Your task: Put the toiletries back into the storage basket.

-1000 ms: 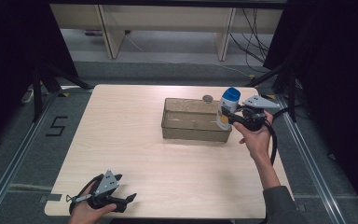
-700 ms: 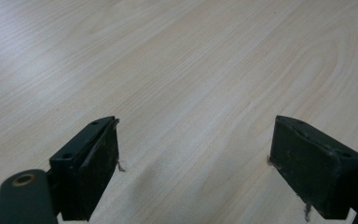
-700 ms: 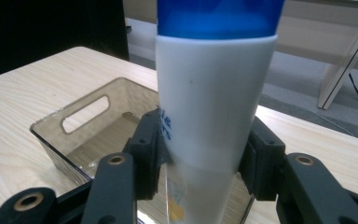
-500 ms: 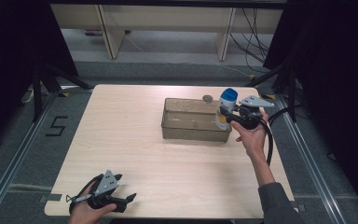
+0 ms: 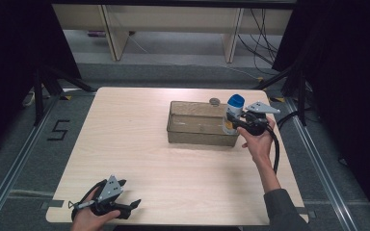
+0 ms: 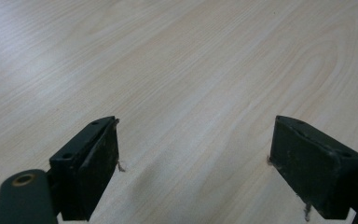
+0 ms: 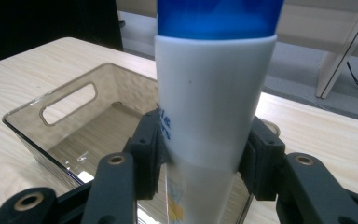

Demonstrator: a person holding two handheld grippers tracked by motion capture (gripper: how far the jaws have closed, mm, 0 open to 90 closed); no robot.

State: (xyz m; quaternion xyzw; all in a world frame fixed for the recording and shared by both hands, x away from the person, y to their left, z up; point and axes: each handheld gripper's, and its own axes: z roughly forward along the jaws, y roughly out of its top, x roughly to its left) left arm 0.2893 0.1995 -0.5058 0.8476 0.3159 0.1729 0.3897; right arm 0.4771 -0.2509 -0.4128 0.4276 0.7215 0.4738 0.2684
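While upright in the right hand-held gripper (image 5: pixel 241 123), bottle (image 5: pixel 232 113) hangs at bin (image 5: pixel 192 136) right end.
Jaws clamp its body; left hand-held gripper (image 5: pixel 125 208) wide open, empty, well apart on worktop (image 5: pixel 135 134).

A small round object (image 5: pixel 215 101) lies behind the bin (image 5: pixel 192 136)

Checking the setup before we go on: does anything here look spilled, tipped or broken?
Nothing stands out. The bottle is upright, clamped in the right tongs at the clear bin's right end. The left tongs are open over bare table.
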